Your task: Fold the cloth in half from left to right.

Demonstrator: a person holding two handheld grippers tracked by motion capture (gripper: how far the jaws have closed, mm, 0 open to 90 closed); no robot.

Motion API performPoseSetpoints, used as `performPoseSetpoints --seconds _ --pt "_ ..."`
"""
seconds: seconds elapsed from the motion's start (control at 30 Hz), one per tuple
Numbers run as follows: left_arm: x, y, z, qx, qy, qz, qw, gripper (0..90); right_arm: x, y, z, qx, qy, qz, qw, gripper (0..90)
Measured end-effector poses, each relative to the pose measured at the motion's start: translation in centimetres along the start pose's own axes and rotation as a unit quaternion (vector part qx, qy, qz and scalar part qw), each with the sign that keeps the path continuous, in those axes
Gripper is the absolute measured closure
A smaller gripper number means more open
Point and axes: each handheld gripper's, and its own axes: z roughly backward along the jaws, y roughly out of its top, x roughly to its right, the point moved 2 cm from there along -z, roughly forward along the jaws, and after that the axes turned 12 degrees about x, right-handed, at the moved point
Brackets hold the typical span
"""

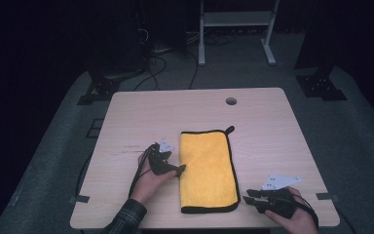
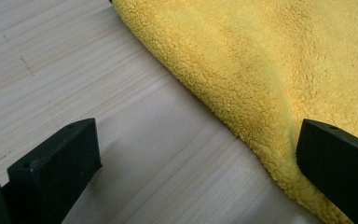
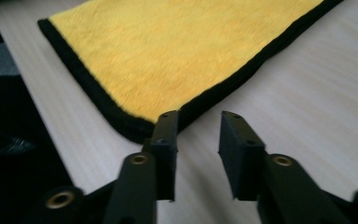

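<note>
Currently a folded yellow cloth (image 1: 208, 170) with black edging lies flat near the middle of the wooden table (image 1: 272, 126), long side running away from the person, a small black loop at its far right corner.

Left gripper (image 1: 179, 169): held low at the cloth's left edge, about halfway along. Jaws stand wide apart. In the left gripper view one jaw sits over bare wood and the other over the fleecy fold, so the cloth's edge lies between them; pads not pressing on it.

Right gripper (image 1: 247, 196): near the table's front right, just beside the cloth's near right corner, not touching. Jaws parted by a narrow gap, nothing between them; they point at the black-hemmed corner (image 3: 135, 125).

Plaid sleeve (image 1: 126, 217) on the left forearm.
</note>
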Motion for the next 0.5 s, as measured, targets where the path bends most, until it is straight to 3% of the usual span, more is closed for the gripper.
performPoseSetpoints --seconds 0.17,0.43,0.5 --pt "0.0 0.0 0.1 0.003 -0.001 0.001 1.0000 0.0 1.4 1.4 -1.2 0.019 -0.002 -0.001 0.9998 59.3" --pt "-0.3 0.5 0.2 0.010 -0.011 0.027 0.9995 5.6 4.3 4.1 -4.1 0.042 0.004 -0.005 0.9991 53.2" --pt "-0.5 0.7 0.3 0.015 -0.011 0.024 0.9996 5.6 4.8 4.8 -4.9 0.044 0.001 0.001 0.9990 52.7"
